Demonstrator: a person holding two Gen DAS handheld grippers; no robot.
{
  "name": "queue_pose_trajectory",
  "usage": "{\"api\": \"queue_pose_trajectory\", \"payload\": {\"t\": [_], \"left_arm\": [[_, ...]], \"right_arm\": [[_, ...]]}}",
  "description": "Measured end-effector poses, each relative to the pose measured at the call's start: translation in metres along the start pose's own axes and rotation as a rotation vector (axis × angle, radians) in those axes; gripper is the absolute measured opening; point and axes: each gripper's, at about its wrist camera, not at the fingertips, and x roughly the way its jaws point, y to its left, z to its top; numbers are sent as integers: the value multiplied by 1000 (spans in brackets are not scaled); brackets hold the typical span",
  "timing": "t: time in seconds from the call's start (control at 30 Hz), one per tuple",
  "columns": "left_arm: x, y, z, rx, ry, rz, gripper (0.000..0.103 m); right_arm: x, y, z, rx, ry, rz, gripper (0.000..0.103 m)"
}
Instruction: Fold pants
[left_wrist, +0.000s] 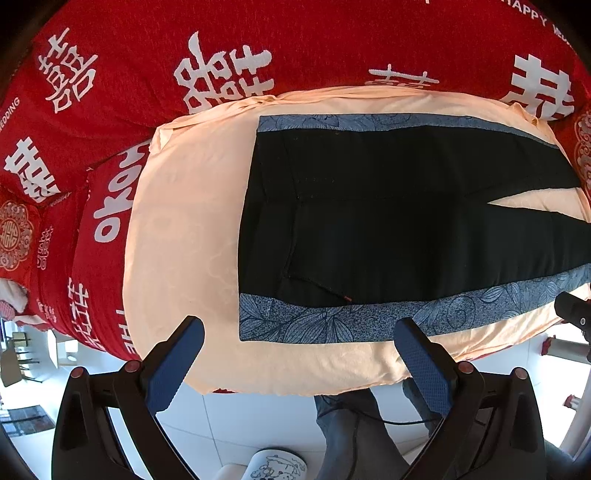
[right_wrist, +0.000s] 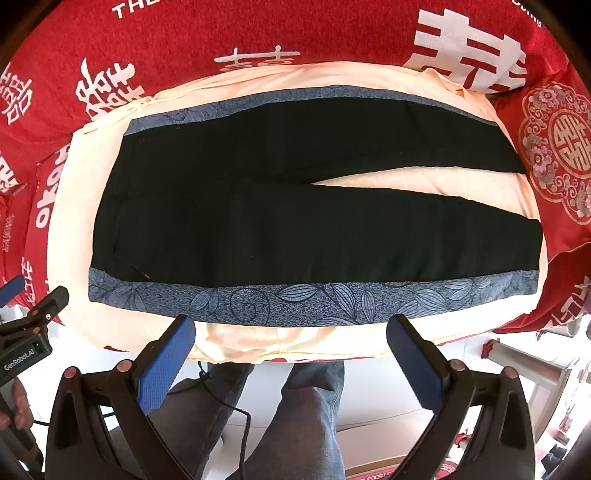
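Note:
Black pants with blue leaf-patterned side stripes lie flat on a peach sheet, waistband to the left, legs spread in a narrow V to the right. They also show in the right wrist view. My left gripper is open and empty, just short of the near striped edge close to the waistband. My right gripper is open and empty, just short of the near stripe at mid-leg. The left gripper also shows at the left edge of the right wrist view.
The peach sheet covers a bed with red bedding printed with white characters. A red patterned pillow lies at the right. The person's jeans-clad legs and a black cable are below the bed edge, over white floor tiles.

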Motion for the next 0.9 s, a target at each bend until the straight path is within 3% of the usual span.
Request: {"api": "queue_pose_trajectory", "payload": {"t": [0.9], "left_arm": [[-10, -19, 7, -27, 3, 34, 103]], "right_arm": [[-1, -11, 7, -15, 6, 22, 103]]}}
